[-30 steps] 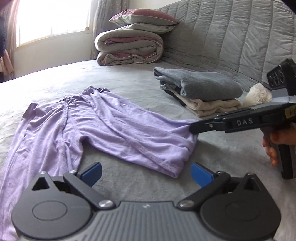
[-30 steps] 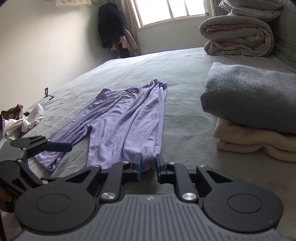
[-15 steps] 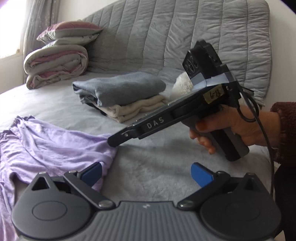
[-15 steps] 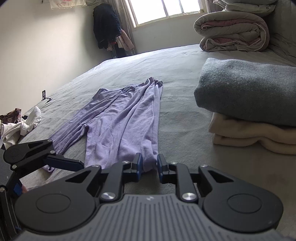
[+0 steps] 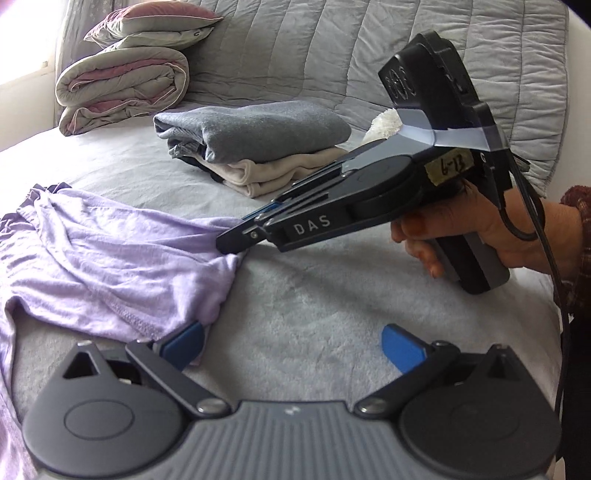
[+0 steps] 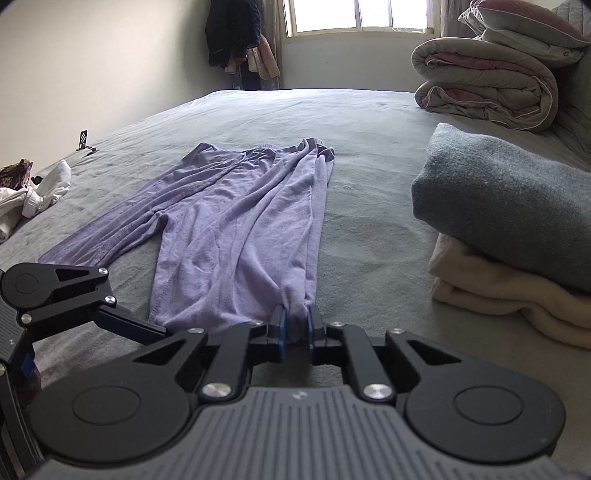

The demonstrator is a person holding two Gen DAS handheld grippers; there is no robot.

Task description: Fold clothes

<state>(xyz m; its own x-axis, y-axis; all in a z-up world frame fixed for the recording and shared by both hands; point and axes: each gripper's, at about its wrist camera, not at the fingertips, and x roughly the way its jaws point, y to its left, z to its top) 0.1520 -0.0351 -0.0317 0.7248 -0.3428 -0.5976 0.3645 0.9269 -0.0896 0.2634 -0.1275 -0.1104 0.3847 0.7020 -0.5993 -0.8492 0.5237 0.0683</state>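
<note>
Lilac trousers (image 6: 236,229) spread unfolded; folded pile (image 6: 509,236) at three o'clock. Right claw (image 6: 294,326) closing, hem pinched between; left claw (image 5: 291,345) gaping beside hem.

Home bedroom. Wide bed under a grey fleece bedspread (image 6: 369,155) fills both views, backed by a grey quilted padded headboard (image 5: 332,55). Rolled grey-and-pink duvet (image 5: 122,88) with two pillows (image 5: 147,22) stacked on top sits at the head end. Folded grey and cream garments (image 5: 258,147) piled nearby; lilac knit trousers (image 6: 236,229) laid flat on the cover. Daylit window (image 6: 354,16) in a plain pale wall, dark jacket and pink clothes hanging (image 6: 236,37) in the corner. Loose white laundry (image 6: 33,195) at the bed's far edge.
</note>
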